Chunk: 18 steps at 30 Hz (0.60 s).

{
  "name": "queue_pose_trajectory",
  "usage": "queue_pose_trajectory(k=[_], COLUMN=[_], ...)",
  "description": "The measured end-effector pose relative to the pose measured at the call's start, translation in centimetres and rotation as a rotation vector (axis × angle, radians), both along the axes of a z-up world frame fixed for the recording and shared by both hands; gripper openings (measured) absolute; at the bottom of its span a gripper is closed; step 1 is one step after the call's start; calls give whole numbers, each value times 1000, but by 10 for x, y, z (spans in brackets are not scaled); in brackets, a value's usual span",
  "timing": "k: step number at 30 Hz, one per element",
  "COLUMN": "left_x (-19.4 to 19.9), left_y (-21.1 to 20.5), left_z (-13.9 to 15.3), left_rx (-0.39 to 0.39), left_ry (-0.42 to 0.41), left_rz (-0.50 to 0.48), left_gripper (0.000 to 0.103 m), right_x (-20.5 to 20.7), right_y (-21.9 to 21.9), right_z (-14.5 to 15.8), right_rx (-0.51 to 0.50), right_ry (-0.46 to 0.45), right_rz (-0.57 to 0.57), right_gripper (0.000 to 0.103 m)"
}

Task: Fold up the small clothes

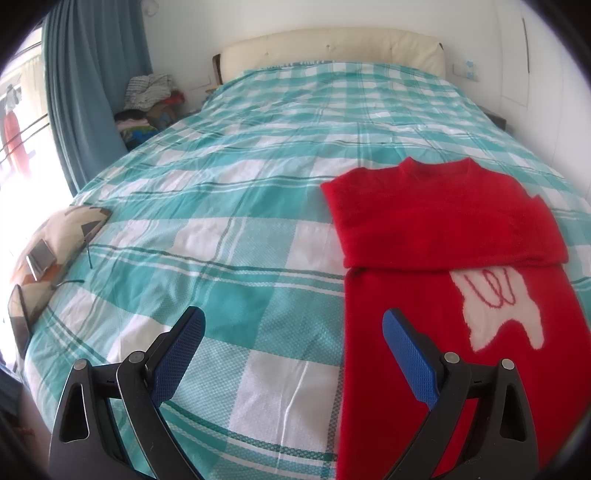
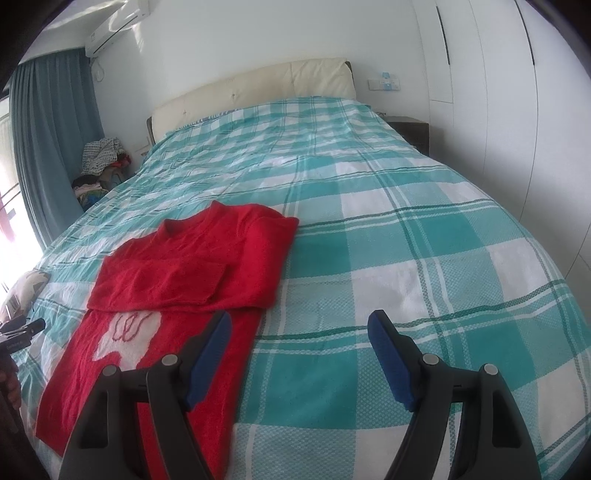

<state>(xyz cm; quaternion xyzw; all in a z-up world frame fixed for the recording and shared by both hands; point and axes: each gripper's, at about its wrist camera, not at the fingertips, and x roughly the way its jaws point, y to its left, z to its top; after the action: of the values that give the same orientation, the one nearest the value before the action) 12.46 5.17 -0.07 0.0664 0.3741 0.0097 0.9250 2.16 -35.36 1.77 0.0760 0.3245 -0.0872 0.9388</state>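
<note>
Right wrist only: air conditioner, beyond wide, empty right gripper.

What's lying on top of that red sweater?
The red sweater has its own sleeves folded across the chest, above the white motif. Whatever the sleeves cover is hidden.

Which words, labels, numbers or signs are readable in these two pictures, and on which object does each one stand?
No text can be read with confidence.
Red sweater: the white patch bears red looped stitching, not clear letters.
Air conditioner: a small mark, too blurred to read.
Dark device at the left edge of the right wrist view: faint print, too small to read.
</note>
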Motion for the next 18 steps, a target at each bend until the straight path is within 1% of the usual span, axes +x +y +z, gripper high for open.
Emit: queue_pose_trajectory(k=[4, 6, 7, 8, 9, 12, 18], left_x=[1, 2, 2, 2, 2, 3, 5], left_y=[1, 2, 3, 3, 3, 3, 2], left_z=[-1, 0, 1, 1, 1, -1, -3], left_rx=[-1, -10, -16, -20, -19, -13, -17], left_ry=[9, 13, 12, 9, 8, 12, 21], left_rz=[9, 14, 15, 16, 16, 17, 18], left_gripper=[98, 98, 98, 98, 98, 98, 98], right_x=[3, 3, 3, 3, 2, 2, 2], right_y=[9, 9, 7, 5, 3, -2, 4], right_z=[0, 0, 0, 0, 1, 2, 2], right_rx=[-219, -284, -298, -309, -316, -330, -393], right_ry=[45, 55, 61, 69, 72, 81, 88], right_rz=[-115, -158, -173, -193, -210, -238, -263], right_gripper=[76, 76, 77, 81, 83, 83, 83])
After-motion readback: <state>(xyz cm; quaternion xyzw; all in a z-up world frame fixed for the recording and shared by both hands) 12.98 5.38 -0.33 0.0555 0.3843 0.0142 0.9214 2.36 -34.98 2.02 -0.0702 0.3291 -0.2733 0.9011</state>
